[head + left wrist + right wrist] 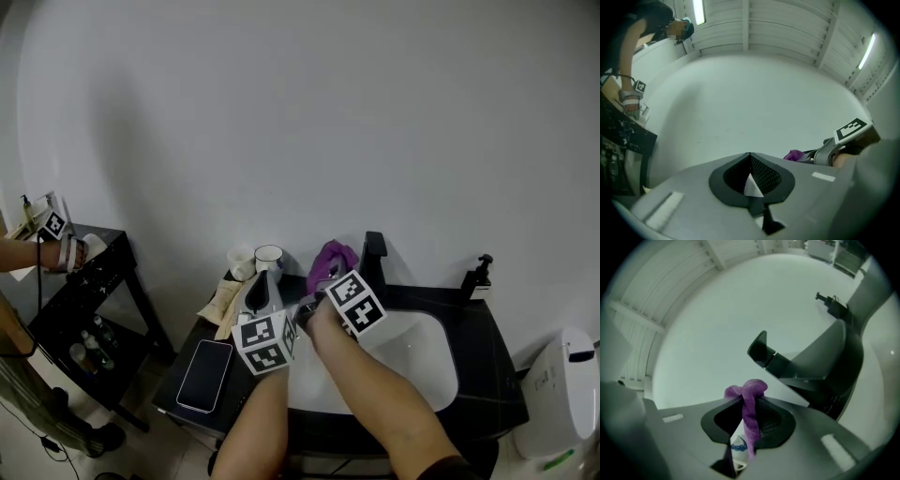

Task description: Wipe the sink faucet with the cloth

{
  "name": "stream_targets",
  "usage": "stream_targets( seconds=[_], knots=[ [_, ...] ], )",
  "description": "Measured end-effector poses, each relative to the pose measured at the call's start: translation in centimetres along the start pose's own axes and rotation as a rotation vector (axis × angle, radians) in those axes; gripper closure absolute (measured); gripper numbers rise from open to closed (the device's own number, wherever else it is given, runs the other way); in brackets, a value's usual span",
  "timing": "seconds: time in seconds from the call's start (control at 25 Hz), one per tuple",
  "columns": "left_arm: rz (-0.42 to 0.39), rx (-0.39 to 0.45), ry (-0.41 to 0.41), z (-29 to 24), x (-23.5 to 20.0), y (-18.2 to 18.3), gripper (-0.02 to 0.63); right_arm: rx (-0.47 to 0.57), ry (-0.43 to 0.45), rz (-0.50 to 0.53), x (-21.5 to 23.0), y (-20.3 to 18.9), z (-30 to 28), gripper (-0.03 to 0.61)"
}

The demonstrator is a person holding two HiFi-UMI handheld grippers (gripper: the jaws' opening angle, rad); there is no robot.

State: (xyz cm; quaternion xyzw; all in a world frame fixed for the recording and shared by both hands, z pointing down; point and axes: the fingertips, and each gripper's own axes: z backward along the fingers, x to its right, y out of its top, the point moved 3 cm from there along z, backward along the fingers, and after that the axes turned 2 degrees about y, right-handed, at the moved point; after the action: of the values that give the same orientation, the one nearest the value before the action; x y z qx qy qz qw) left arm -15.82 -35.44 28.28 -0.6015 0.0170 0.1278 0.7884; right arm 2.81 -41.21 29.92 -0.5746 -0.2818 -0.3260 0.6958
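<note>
A purple cloth (331, 260) is bunched in my right gripper (323, 281), which is shut on it and held just left of the black faucet (374, 254). In the right gripper view the cloth (749, 405) hangs between the jaws, and the faucet (765, 353) rises beyond them, apart from the cloth. My left gripper (263, 295) is shut with nothing in it, left of the white sink (427, 361). The left gripper view shows its closed jaws (751, 174) pointing at the wall, with the cloth (796, 155) to the right.
A black phone (205, 374), two cups (256, 260) and some paper lie on the black counter (484, 347) at the left. A soap dispenser (478, 277) stands at the right. Another person's arm (28, 251) reaches over a black side table (103, 272) at far left.
</note>
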Motion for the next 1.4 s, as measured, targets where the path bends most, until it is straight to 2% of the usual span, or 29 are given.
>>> stream_targets(
  seconds=[0.12,0.44,0.76,1.12,1.28,1.4],
  knots=[
    [0.036,-0.006,0.013,0.0,-0.6,-0.2,0.597,0.052,-0.019,-0.032,0.5,0.9,-0.9,0.513],
    [0.021,0.028,0.003,0.2,-0.1,0.6,0.597,0.111,-0.056,-0.064,1.5,1.5,-2.1,0.514],
    [-0.028,0.062,0.003,0.4,-0.1,1.5,0.597,0.076,-0.128,-0.109,4.8,-1.3,-1.1,0.515],
    [-0.156,0.082,-0.106,0.4,2.9,1.7,0.597,0.01,-0.235,-0.148,9.8,-4.2,1.6,0.515],
    [-0.188,0.068,-0.133,0.3,3.7,1.2,0.597,-0.012,-0.219,-0.103,9.8,-3.7,2.6,0.515],
    [-0.168,0.054,-0.174,0.2,4.4,0.8,0.597,-0.056,-0.186,-0.071,9.0,-3.6,3.9,0.515]
  ],
)
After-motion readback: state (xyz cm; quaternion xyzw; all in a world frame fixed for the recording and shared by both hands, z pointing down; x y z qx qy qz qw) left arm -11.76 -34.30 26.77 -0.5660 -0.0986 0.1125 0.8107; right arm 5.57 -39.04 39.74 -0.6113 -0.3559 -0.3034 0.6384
